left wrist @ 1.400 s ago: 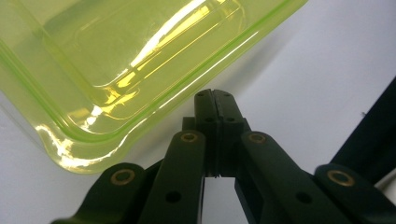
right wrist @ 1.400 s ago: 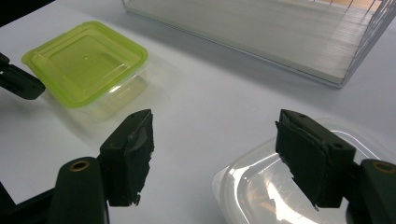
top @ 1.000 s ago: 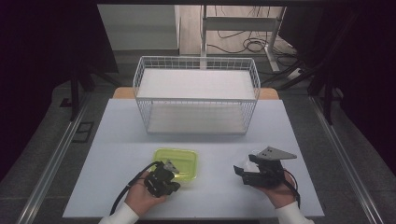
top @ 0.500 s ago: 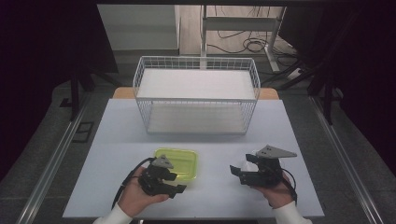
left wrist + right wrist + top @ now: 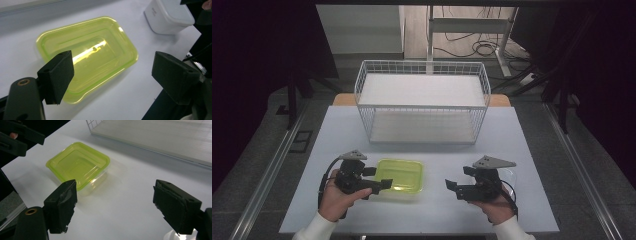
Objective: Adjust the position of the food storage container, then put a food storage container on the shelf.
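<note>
Green box (image 5: 401, 175) is what we work with, a see-through green tub with its lid on, and it lies flat on the white worktop (image 5: 432, 205). It sits just in front of our left gripper (image 5: 377, 179), close to the tips but not touching them. In the left gripper view the green box (image 5: 87, 53) lies below and past the two black jaws, with no pad pressing on it. Our left gripper has just been opening its jaws, and now they stand wide with nothing held between them.

Our right gripper (image 5: 457, 184) is off to the other side of the green box, with bare worktop between them. Its jaws have been opening too, and they are wide and hold nothing. In the right gripper view the green box (image 5: 78, 163) lies ahead of the jaws and a bit toward the left one.

We see a small white box (image 5: 168, 15) with a lid past the green box in the left gripper view, near our right hand (image 5: 497, 212). A white wire basket (image 5: 422, 107) stands farther out, beyond both grippers.
</note>
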A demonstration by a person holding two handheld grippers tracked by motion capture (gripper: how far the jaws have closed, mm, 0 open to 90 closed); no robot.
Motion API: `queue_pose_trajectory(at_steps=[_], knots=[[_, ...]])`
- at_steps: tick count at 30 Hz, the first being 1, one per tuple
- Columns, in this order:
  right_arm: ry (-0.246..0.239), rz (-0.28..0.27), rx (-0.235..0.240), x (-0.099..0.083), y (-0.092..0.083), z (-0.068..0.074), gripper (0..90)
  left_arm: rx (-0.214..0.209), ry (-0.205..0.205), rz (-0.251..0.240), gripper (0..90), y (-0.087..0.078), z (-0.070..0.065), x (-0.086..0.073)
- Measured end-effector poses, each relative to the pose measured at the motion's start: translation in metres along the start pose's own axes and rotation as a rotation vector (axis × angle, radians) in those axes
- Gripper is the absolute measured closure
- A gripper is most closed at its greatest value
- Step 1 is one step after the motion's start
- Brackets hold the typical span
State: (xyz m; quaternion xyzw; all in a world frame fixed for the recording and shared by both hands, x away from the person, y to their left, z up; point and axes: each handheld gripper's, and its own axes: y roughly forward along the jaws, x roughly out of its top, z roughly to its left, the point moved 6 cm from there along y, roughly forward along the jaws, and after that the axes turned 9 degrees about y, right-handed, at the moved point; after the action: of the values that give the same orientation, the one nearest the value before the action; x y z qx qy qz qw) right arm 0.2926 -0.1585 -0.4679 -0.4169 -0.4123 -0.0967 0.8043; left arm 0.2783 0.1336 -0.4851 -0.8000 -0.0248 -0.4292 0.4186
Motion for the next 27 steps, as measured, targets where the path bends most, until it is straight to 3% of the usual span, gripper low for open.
queue_pose_trajectory(at_steps=[3, 9, 14, 15, 16, 27], knots=[[0.005, 0.004, 0.002, 0.001, 0.002, 0.002, 19.6, 0.030, -0.020, 0.005, 17.9, -0.001, 0.010, -0.001], [0.003, 0.004, 0.001, 0.001, 0.004, 0.003, 20.5, 0.050, -0.031, 0.003, 18.1, -0.004, 0.015, -0.003], [-0.002, 0.011, 0.005, 0.001, 0.009, 0.008, 21.8, 0.062, -0.031, 0.000, 19.6, -0.008, 0.019, -0.005], [-0.002, 0.006, 0.009, 0.002, 0.012, 0.011, 23.4, 0.091, -0.009, 0.003, 20.4, -0.008, 0.020, -0.005], [-0.002, 0.006, 0.009, 0.002, 0.012, 0.011, 23.4, 0.091, -0.009, 0.003, 20.6, -0.008, 0.020, -0.005], [0.023, 0.067, 0.005, 0.007, 0.039, 0.028, 30.1, 0.144, -0.025, 0.023, 25.2, -0.010, 0.037, -0.006]])
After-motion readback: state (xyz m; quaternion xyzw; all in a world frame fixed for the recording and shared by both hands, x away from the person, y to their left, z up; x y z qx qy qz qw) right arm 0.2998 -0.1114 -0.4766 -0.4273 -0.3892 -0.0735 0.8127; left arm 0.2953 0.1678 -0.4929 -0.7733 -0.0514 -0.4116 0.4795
